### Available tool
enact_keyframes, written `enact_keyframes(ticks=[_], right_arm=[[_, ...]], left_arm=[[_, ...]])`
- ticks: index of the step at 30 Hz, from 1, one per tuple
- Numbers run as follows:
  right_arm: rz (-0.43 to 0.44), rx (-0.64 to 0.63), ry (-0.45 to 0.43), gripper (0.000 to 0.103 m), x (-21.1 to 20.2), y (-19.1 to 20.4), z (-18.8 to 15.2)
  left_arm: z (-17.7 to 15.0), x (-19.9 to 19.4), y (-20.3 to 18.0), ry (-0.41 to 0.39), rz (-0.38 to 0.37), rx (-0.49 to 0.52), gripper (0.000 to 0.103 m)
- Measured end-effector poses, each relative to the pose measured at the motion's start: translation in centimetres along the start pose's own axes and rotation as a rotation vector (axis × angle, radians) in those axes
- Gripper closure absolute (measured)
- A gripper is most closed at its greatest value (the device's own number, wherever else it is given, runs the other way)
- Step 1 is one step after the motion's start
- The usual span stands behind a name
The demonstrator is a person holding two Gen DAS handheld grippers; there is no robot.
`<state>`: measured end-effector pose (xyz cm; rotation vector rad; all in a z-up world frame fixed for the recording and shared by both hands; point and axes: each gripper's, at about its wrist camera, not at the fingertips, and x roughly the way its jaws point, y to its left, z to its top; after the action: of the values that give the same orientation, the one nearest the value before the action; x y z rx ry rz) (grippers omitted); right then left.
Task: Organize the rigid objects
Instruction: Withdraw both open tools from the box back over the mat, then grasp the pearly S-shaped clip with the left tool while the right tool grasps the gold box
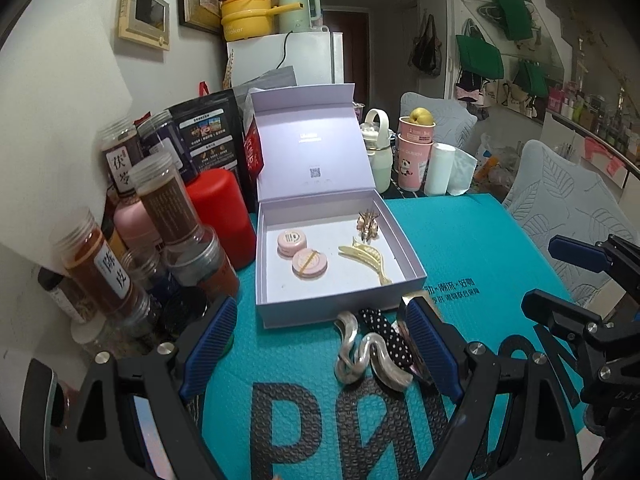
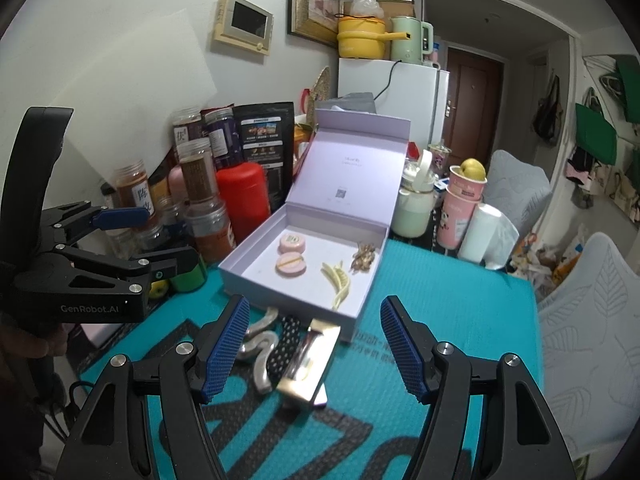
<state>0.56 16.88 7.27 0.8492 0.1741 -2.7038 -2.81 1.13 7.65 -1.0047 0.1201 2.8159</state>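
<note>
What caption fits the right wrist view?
Open right gripper hovers above hair clips lying before the open lavender box.

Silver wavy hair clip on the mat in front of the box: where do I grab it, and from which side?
Probably best across one narrow bend of the silver wavy clip, coming from above with the left gripper, whose open jaws already straddle it. It lies flat, its right edge against the polka-dot clip, so a side approach looks crowded.

The scene is viewed from two fisheye cameras, each mounted on a gripper and aimed forward and downward along its fingers, close above the teal mat [image 1: 460, 240]. The left view is taken from straight before the open box [image 1: 340, 308], the right from its right. Box, mat, jars [image 2: 198, 178] and fridge [image 2: 384, 92] are shared by both.
</note>
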Motion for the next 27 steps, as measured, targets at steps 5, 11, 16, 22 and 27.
enact_keyframes(ticks=[5,11,16,22,27], right_arm=[[0.005,0.023,0.016,0.034,-0.1,0.1,-1.5],[0.013,0.052,0.053,0.034,0.5,0.2,-3.4],[0.020,0.068,0.082,0.034,1.3,0.3,-4.8],[0.027,0.086,0.118,0.034,2.6,0.4,-6.5],[0.037,0.113,0.153,0.034,4.0,0.1,-7.9]], left_arm=[[-1.7,-0.2,0.1,0.007,0.004,-0.011,0.016],[-3.6,0.3,0.1,0.043,-0.019,-0.018,0.016],[-5.2,1.0,0.1,0.072,-0.035,-0.021,0.016],[-7.1,2.1,-0.3,0.114,-0.057,-0.011,0.016],[-8.1,3.1,-0.4,0.144,-0.072,-0.024,0.016]])
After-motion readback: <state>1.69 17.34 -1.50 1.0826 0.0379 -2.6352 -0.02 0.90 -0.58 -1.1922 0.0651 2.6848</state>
